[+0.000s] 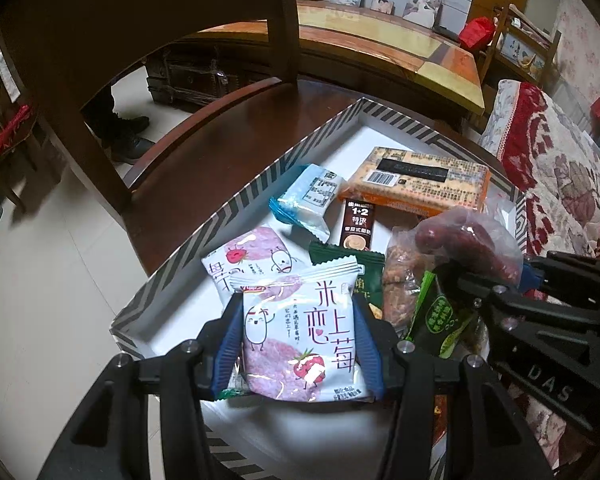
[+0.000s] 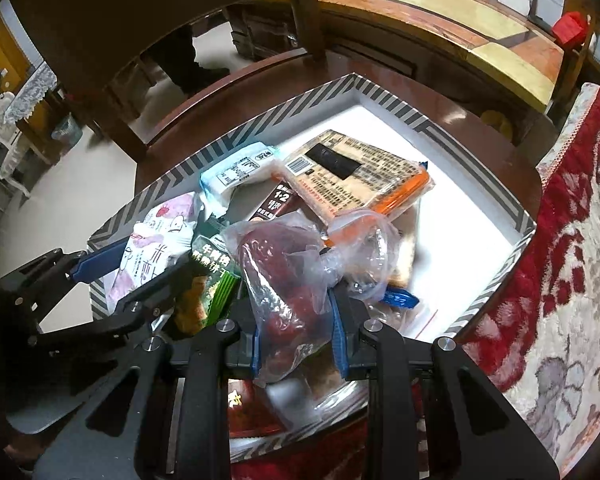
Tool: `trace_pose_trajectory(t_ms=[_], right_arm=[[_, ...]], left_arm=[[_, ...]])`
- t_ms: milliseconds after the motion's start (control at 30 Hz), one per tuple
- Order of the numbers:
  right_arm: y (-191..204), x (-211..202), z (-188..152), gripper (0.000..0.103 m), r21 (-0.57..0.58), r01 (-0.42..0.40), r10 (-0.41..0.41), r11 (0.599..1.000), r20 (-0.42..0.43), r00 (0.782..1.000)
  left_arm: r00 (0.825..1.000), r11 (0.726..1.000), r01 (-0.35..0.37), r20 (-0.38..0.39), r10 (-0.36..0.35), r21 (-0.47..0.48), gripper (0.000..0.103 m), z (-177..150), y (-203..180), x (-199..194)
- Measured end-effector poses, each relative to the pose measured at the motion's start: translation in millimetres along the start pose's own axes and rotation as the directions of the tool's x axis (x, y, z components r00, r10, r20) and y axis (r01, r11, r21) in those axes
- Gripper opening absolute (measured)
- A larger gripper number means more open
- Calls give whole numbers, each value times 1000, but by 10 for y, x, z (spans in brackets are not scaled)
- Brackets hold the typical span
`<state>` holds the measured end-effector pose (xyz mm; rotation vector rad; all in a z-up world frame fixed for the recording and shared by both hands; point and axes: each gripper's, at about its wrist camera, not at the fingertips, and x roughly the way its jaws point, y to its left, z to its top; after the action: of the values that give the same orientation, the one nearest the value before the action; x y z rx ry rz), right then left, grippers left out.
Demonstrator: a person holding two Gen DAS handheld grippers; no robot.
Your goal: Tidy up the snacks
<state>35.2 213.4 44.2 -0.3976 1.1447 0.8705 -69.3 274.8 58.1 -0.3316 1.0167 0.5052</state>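
A box [image 1: 228, 208] with a grey-striped rim sits on a wooden chair seat and holds several snacks. My left gripper [image 1: 298, 320] is shut on a white strawberry rice-cracker packet [image 1: 300, 336], held over the box's near left corner above a second, matching packet [image 1: 248, 256]. My right gripper [image 2: 296, 332] is shut on a clear plastic bag of dark red pieces [image 2: 284, 276], held over the box's near side. In the left wrist view the same bag [image 1: 468, 240] hangs at the right. In the right wrist view the left gripper [image 2: 140, 276] shows at the left.
In the box lie an orange pack [image 2: 360, 176], a blue-white packet [image 2: 236, 172], a brown coffee stick [image 2: 278, 202] and a green biscuit packet [image 2: 216, 268]. The chair back [image 1: 100, 60] rises behind. A red patterned blanket [image 2: 572, 280] lies to the right.
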Motion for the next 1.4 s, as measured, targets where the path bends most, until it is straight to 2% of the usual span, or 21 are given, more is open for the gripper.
trace_pose_trajectory(t_ms=[167, 233, 300, 567, 800, 967, 1133, 1400], right_arm=[[15, -13, -33, 28, -16, -16, 16, 1000, -8, 1000], [-9, -63, -51, 40, 0, -43, 43, 999, -2, 999], [-26, -114, -71, 45, 11, -52, 52, 999, 11, 999], [-66, -383, -202, 45, 42, -84, 82, 996, 56, 995], [-201, -698, -476, 45, 86, -92, 81, 992, 124, 989], [-315, -896, -710, 45, 127, -59, 34, 990, 190, 981], [-357, -1060, -955, 45, 145, 10, -47, 989, 255, 966], [-460, -1179, -1239, 45, 176, 9, -55, 984, 260, 964]], left_arm=[[1000, 1000, -6, -1, 6, -7, 56, 4, -4, 6], [1000, 1000, -13, -10, 13, -18, 56, 2, 2, 19], [1000, 1000, -14, -17, 14, -24, 60, -5, 7, 28], [1000, 999, -22, 14, 22, -31, 74, -27, 21, -128], [997, 999, -35, 75, 36, -7, 79, -87, -49, -335], [991, 1000, -30, 127, 29, 5, 93, -168, -186, -482], [990, 999, -12, 137, 7, 30, 97, -251, -342, -589], [985, 997, -50, 169, 40, 59, 98, -376, -530, -782]])
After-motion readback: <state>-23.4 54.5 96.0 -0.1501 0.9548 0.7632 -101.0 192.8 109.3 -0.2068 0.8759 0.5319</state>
